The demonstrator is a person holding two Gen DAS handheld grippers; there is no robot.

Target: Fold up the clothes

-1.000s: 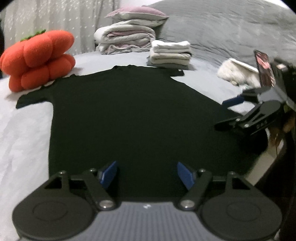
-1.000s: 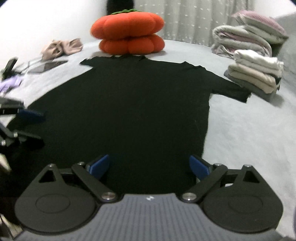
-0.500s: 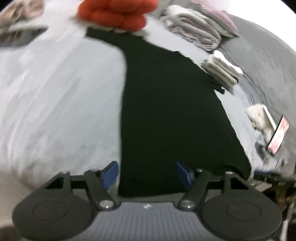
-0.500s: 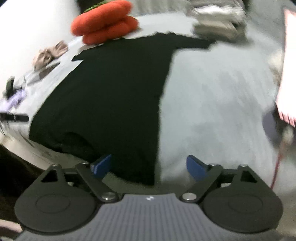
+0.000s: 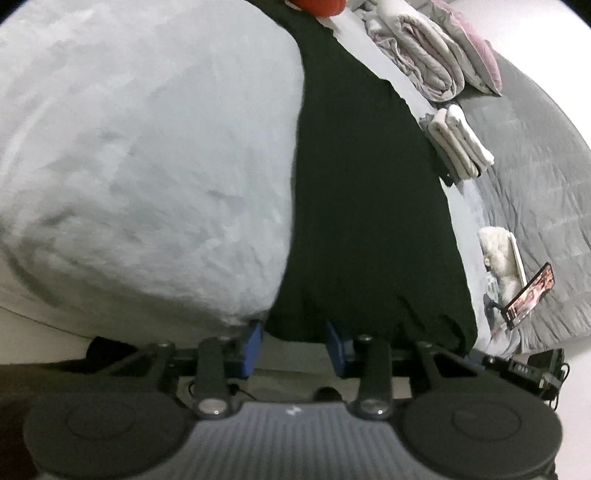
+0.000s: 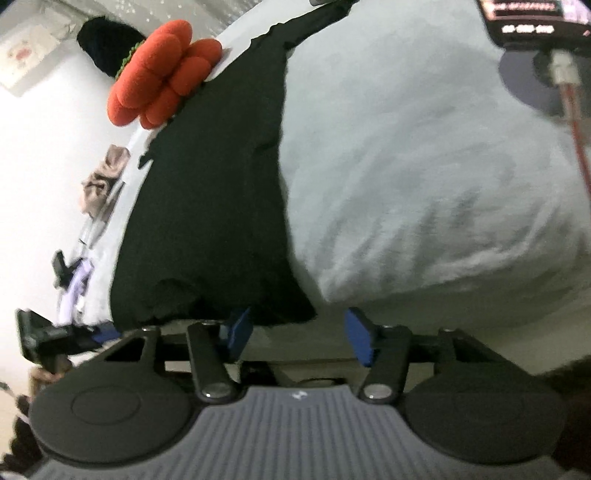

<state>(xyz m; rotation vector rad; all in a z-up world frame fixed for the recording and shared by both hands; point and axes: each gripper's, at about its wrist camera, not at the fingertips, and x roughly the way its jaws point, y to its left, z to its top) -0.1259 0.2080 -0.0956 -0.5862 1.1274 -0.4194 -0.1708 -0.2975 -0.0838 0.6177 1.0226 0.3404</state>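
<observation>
Both grippers were spread open at the bed's near edge, the left gripper [image 5: 294,345] at the near-left hem corner of the black T-shirt [image 5: 369,206], the right gripper [image 6: 297,334] at the near-right corner. Flat on the bed [image 5: 140,166], the shirt ran lengthwise away from them toward the red cushion [image 6: 162,77].

The red pumpkin cushion [image 5: 320,5] is cut off by the top edge in the left wrist view; the phone [image 6: 535,20] likewise in the right wrist view, its screen text too blurred to read. The black T-shirt [image 6: 210,192] hem corners hang over the bed's edge, partly behind blue fingertips [image 6: 239,326]
</observation>
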